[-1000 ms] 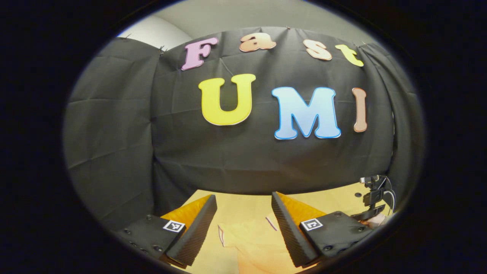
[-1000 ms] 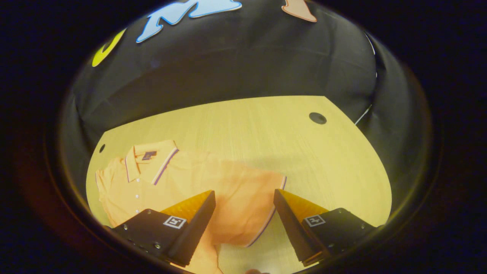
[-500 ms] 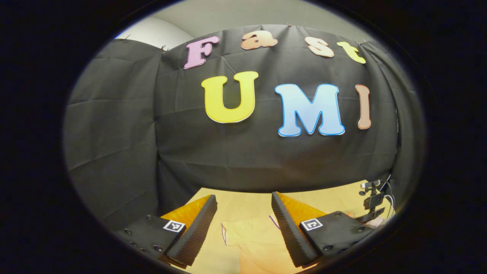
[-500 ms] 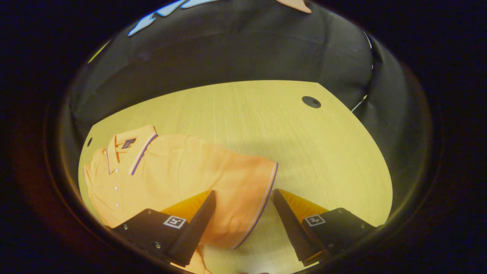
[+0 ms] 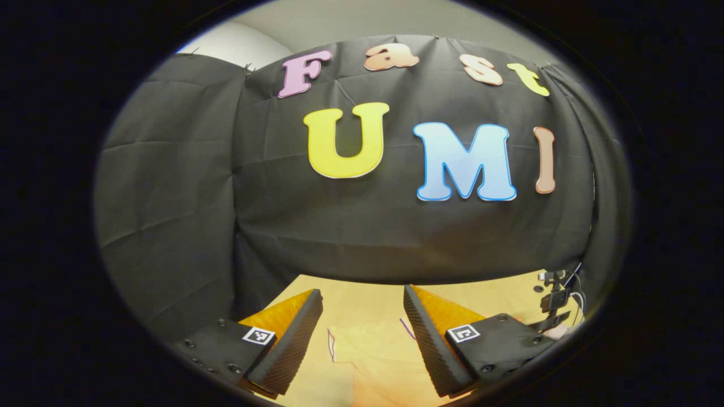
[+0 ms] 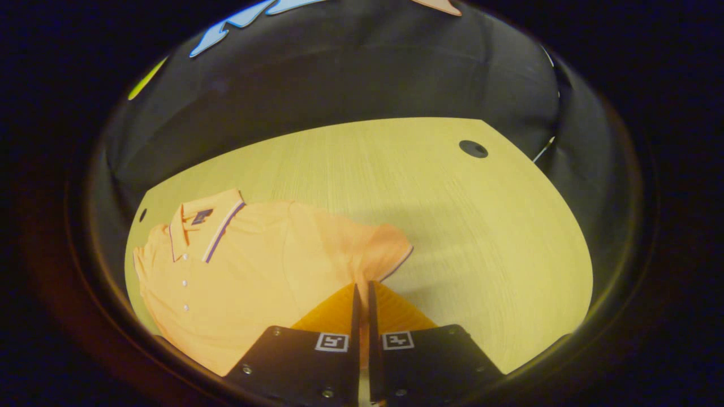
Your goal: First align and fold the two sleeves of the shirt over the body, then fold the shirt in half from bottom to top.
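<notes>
Orange shirt (image 6: 249,271) lies flat on the wooden table (image 6: 452,226); right gripper (image 6: 362,294) is pinched onto 1 sleeve (image 6: 384,249), left gripper (image 5: 362,316) gapes empty; lift low, keeping the cuff square
</notes>
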`<action>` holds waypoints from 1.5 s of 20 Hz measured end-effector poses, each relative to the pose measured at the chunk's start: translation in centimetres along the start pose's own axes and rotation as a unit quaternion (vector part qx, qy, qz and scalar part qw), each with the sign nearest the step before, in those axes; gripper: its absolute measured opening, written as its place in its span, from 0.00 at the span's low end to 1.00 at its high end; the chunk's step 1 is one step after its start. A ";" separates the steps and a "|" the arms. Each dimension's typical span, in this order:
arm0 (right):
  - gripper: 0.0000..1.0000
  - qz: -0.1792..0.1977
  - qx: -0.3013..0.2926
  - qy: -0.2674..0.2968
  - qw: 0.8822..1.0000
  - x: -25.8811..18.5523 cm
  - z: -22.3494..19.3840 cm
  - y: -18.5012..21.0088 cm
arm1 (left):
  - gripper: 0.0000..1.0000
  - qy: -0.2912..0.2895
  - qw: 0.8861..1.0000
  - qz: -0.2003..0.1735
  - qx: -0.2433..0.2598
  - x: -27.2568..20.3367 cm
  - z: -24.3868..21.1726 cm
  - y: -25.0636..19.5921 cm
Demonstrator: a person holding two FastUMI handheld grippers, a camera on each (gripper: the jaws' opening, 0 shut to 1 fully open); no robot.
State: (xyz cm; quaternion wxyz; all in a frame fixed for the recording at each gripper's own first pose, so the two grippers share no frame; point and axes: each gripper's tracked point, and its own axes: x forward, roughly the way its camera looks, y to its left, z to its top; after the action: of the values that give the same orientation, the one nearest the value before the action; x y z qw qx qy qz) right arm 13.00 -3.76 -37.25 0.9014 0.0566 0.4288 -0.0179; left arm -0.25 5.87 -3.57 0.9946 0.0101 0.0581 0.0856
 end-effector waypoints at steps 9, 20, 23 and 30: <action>0.00 0.007 -0.018 -0.027 0.999 -1.4 2.4 2.5 | 0.94 0.006 1.000 0.003 -0.004 0.3 -0.7 0.4; 0.00 0.115 -0.095 -0.071 0.986 -4.9 4.7 15.8 | 0.95 0.012 1.000 0.014 -0.012 0.5 -1.8 2.1; 0.00 0.131 -0.112 -0.060 0.983 -4.8 3.3 18.2 | 0.94 0.014 1.000 0.022 -0.011 0.2 -2.2 3.4; 0.02 0.141 -0.143 -0.030 0.979 -4.0 0.8 19.9 | 0.94 0.028 0.999 0.032 -0.015 0.7 -3.3 5.0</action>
State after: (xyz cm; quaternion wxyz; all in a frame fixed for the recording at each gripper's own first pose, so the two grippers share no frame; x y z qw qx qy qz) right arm 12.67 15.86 -31.89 0.9061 -0.0134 0.3875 0.1693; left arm -0.80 10.92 -6.82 0.9894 -0.0057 0.0838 0.1189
